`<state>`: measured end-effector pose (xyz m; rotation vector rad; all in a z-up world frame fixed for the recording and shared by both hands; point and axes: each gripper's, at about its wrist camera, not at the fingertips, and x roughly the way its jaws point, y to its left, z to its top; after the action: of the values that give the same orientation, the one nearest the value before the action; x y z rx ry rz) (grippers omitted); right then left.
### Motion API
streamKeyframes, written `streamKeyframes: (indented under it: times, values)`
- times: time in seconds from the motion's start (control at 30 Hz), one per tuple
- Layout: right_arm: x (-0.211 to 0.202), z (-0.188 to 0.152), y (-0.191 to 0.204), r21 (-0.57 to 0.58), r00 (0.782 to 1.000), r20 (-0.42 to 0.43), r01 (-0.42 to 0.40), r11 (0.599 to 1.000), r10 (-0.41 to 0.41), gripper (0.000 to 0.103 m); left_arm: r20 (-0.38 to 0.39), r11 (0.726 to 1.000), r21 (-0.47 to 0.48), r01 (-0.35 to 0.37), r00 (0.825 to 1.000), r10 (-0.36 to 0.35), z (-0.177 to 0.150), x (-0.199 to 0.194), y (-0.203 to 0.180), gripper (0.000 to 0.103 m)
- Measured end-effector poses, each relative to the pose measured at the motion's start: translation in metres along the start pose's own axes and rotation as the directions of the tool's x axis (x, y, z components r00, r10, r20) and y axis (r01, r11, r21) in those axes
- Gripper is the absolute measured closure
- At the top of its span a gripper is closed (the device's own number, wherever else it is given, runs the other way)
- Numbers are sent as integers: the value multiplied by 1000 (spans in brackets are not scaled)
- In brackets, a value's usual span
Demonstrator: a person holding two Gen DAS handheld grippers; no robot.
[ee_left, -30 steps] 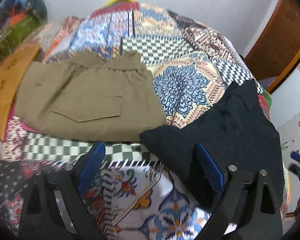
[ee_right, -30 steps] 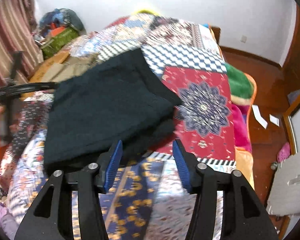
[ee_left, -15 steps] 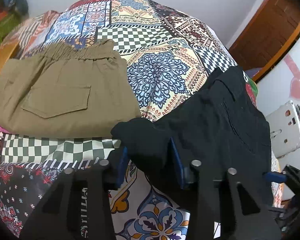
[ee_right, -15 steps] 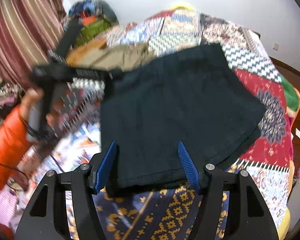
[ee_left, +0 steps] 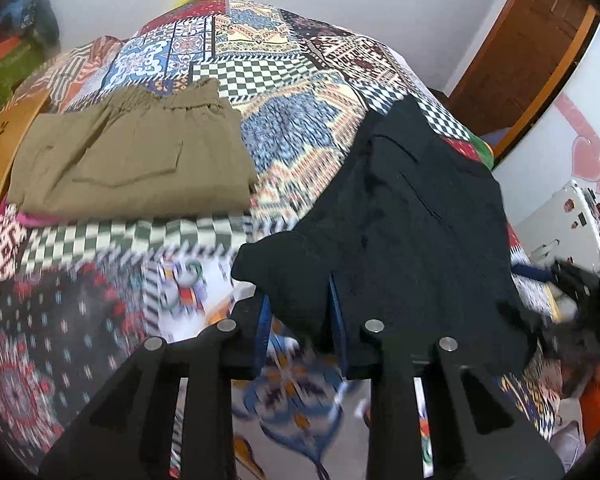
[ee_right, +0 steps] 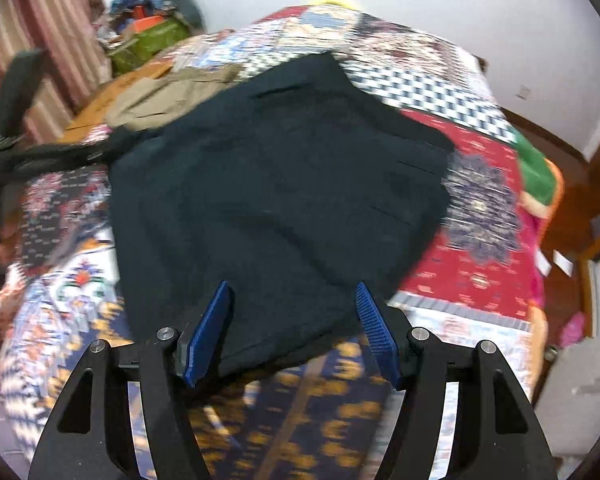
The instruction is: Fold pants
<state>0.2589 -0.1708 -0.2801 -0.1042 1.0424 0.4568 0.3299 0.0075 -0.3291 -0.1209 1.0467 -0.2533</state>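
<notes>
**Left corner pinched, right jaws still to bite**

Left wrist view: my left gripper has just been closing, and its blue pads now nip the near corner of the black pants. From that pinch the folded cloth spreads away toward one and two o'clock across the patchwork bedspread, its long run heading up-right toward the far edge of the bed. The khaki pants lie already folded at ten o'clock, well apart from the black pair. I cannot make out the other tool clearly at the blurred right rim.

Right wrist view: my right gripper stands with its jaws apart, and the near hem of the black pants sits between them; the pads are clear of the cloth on both sides, so nothing is held here yet. The garment fills the view from the jaws up to twelve o'clock, its nearest edge running from about eight o'clock to four o'clock in front of me. The left tool shows as a dark blur at nine o'clock, at the pants' left corner.

I judge the right hand must close on this hem, so both near corners rise together and carry toward twelve.
</notes>
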Motion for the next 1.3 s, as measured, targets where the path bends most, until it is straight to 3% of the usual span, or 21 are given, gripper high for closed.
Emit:
streamKeyframes:
  times: [0.2,0.33,0.4,0.57,0.7,0.77,0.87,0.9,1.07,1.17,1.3]
  values:
    - [5,-6,-46,158,1000,-19,-16,987,19,42,16,999,-35,19,1000,-19,-36,-20,-15,81]
    - [-3,-10,-48,176,1000,-4,-9,984,10,42,13,998,-67,20,1000,-19,-55,-31,-20,86]
    - [-9,-11,-46,175,1000,4,-8,985,7,42,-4,996,-88,25,1000,-26,-64,-37,-20,101]
    - [-29,-11,-37,173,999,49,-11,985,2,42,-31,995,-102,0,1000,-3,-84,-51,-18,101]
    - [-50,-9,-27,165,994,105,-39,986,22,40,-4,996,-91,-18,1000,18,-76,-66,-18,101]
    - [-57,-11,-19,159,992,118,-55,986,37,40,23,997,-58,-41,999,42,-64,-72,-21,94]
    - [-56,-16,-6,149,992,111,-80,986,63,40,63,998,-29,-51,997,53,-42,-69,-23,64]
    - [-53,-19,-3,148,992,101,-89,985,74,40,70,998,-26,-49,996,51,-36,-66,-22,59]
    - [-23,-35,6,137,996,7,-86,987,86,40,12,997,-52,-62,998,63,-10,-24,-13,59]
    - [-12,-37,-3,155,995,16,-99,983,98,32,-31,996,-68,-56,998,54,-13,-2,-8,59]
    - [-7,-30,-15,134,997,16,-75,988,73,32,-31,996,-76,-39,999,37,-26,3,-10,58]
